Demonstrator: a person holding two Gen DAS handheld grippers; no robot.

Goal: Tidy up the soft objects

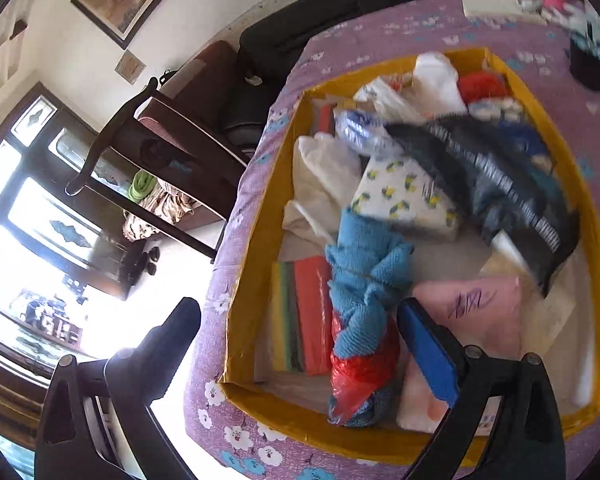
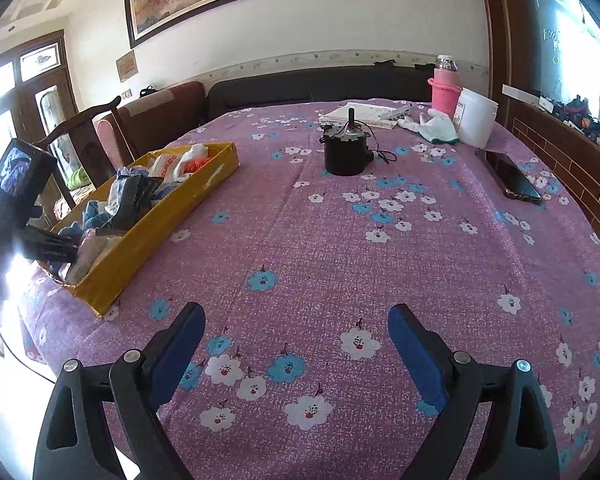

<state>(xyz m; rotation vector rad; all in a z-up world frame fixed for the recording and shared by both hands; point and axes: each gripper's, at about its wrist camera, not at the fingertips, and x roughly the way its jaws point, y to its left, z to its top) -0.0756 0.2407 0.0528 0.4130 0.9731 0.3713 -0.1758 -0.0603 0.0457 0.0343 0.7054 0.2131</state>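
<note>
A yellow cardboard box (image 1: 260, 216) on the purple flowered tablecloth is full of soft things: a blue towel (image 1: 366, 268), a red plastic bag (image 1: 360, 372), a stack of coloured sponges (image 1: 300, 316), a lemon-print tissue pack (image 1: 404, 196), a black printed bag (image 1: 488, 184), a pink pack (image 1: 472, 304) and white bags (image 1: 324, 172). My left gripper (image 1: 300, 320) hovers open over the box's near end, holding nothing. The same box (image 2: 168, 232) lies far left in the right wrist view. My right gripper (image 2: 296, 320) stands open and empty above bare cloth.
On the tablecloth (image 2: 340, 248) stand a black cylindrical motor (image 2: 346, 152), a phone (image 2: 514, 180), a white tub (image 2: 476, 118), a pink bottle (image 2: 444, 88), white gloves (image 2: 436, 124) and papers (image 2: 360, 114). A wooden chair (image 1: 148, 148) stands beside the table's left edge.
</note>
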